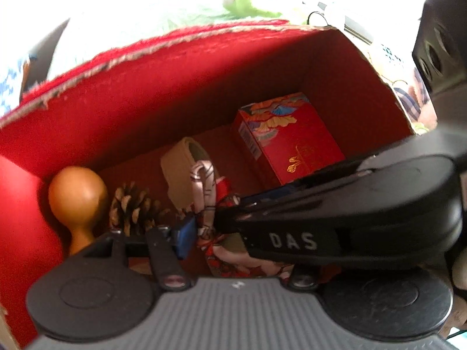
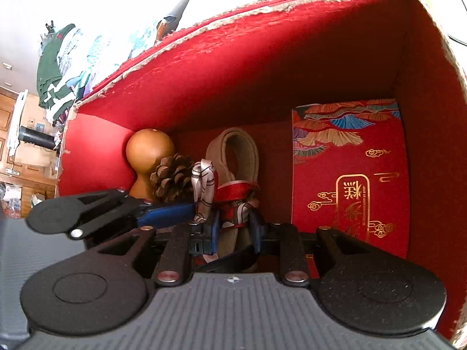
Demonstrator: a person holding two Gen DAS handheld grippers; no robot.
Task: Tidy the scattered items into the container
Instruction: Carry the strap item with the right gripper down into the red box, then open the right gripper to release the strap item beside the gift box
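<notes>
Both grippers reach down into the red container (image 1: 175,87) (image 2: 262,73). My right gripper (image 2: 235,232) is shut on a folded beige belt (image 2: 233,151) (image 1: 181,169) tied with a red and white patterned scarf (image 2: 204,180) (image 1: 204,180). My left gripper (image 1: 230,233) comes in from the left. One of its blue pads (image 1: 185,233) (image 2: 166,214) lies against the scarf's loop, and the right gripper's body hides its other finger. On the container floor are a brown gourd (image 1: 77,195) (image 2: 149,151), a pine cone (image 1: 134,207) (image 2: 172,176) and a red patterned carton (image 1: 292,145) (image 2: 350,175).
The container's walls stand high on all sides, with a frayed rim (image 2: 181,40). A green plush toy (image 1: 248,3) lies beyond the far wall. Clothes (image 2: 55,70) hang in the room at the left, and a black cable (image 2: 437,0) lies outside the right corner.
</notes>
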